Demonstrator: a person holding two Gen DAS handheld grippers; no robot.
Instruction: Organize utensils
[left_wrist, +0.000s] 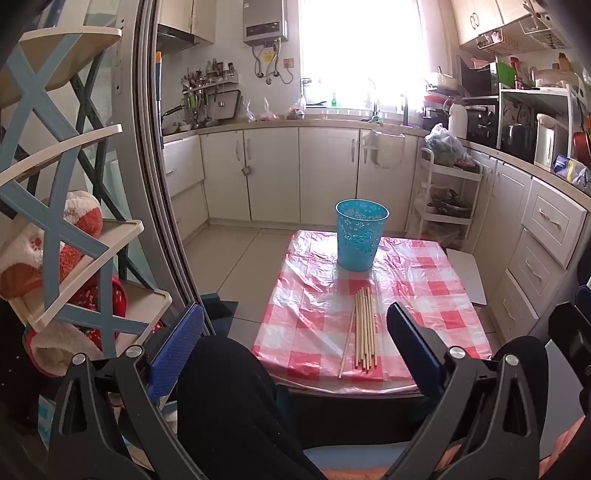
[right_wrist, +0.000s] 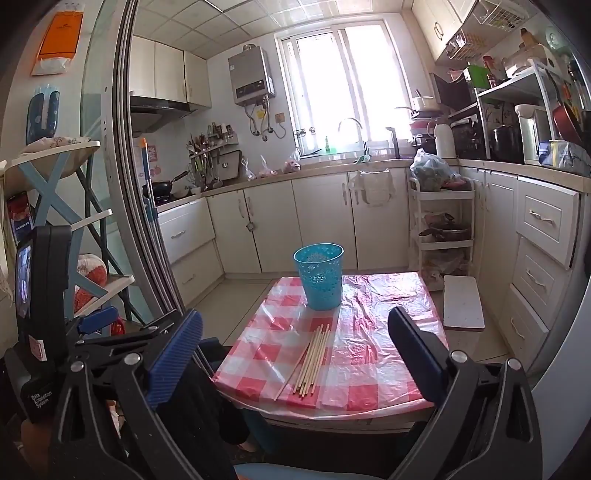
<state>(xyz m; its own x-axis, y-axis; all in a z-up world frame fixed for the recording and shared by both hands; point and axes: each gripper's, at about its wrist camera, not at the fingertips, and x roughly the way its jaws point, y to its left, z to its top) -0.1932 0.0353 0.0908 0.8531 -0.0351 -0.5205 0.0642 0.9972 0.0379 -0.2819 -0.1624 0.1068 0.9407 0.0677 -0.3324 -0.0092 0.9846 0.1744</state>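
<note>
Landmark: a blue perforated plastic basket (left_wrist: 362, 240) (right_wrist: 319, 275), round and open-topped, standing upright on the far half of the table.
Table: a small table under a crinkled red-and-white checked plastic cloth (left_wrist: 436, 295) (right_wrist: 373, 354), in the middle of a kitchen floor.
Utensils: a bundle of pale wooden chopsticks (left_wrist: 364, 328) (right_wrist: 312, 360) lying flat on the cloth, on the near side of the basket and apart from it, their far tips pointing roughly toward it; one stick on the left of the bundle is splayed away from the rest.
Left gripper (left_wrist: 295, 347): black frame with blue ribbed pads, jaws spread as wide as they go, nothing between them; held back from the table's near edge, well short of the basket.
Right gripper (right_wrist: 295, 350): same build, jaws likewise fully spread and holding nothing; also short of the table's near edge, with the basket ahead and slightly left of centre.
Person: dark-clothed legs (left_wrist: 229, 398) below the near table edge, on the side away from the basket.
Beyond the basket: cream kitchen cabinets (left_wrist: 273, 173) (right_wrist: 321, 218) under a bright window.
</note>
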